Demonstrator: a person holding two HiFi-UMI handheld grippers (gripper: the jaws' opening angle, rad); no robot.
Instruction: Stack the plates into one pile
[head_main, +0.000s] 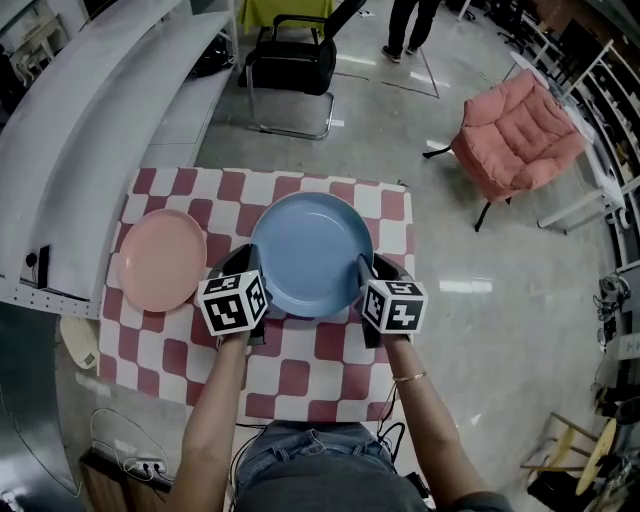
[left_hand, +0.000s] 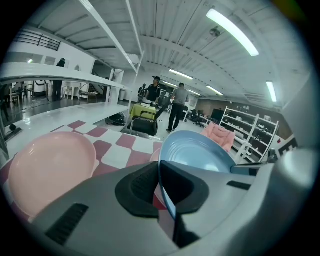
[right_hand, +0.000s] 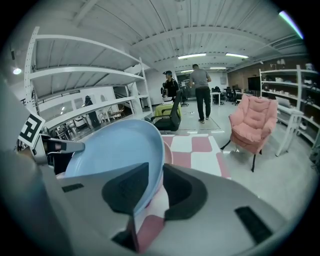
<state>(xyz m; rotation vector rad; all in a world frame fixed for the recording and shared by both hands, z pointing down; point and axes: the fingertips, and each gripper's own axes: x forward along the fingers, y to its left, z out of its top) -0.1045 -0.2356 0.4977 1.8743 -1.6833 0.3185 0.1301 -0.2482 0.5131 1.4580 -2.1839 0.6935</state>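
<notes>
Blue plate (head_main: 310, 250) sits over the middle of the bench (head_main: 300, 375), which has a red & white checked cloth, held from both sides. Left claw (head_main: 245, 262) is pinching the plate's left rim: in the left gripper view the thin blue edge (left_hand: 200, 152) runs right btwn the pads of the claw (left_hand: 161, 172), pads nearly together on it. Right claw (head_main: 372, 270) is pinching the opp. rim, jaws a bit wider, rim (right_hand: 115, 150) caught btwn the pads (right_hand: 156, 185). Pink plate (head_main: 160, 260) lies flat on the cloth just left of the blue one, near the left claw, not touched (left_hand: 50, 167). A pinkish edge shows behind the blue plate in both gripper views, can't tell what it is. Beyond the bench: black chair (head_main: 292, 62), pink armchair (head_main: 520, 130), a person standing (head_main: 410, 25)
</notes>
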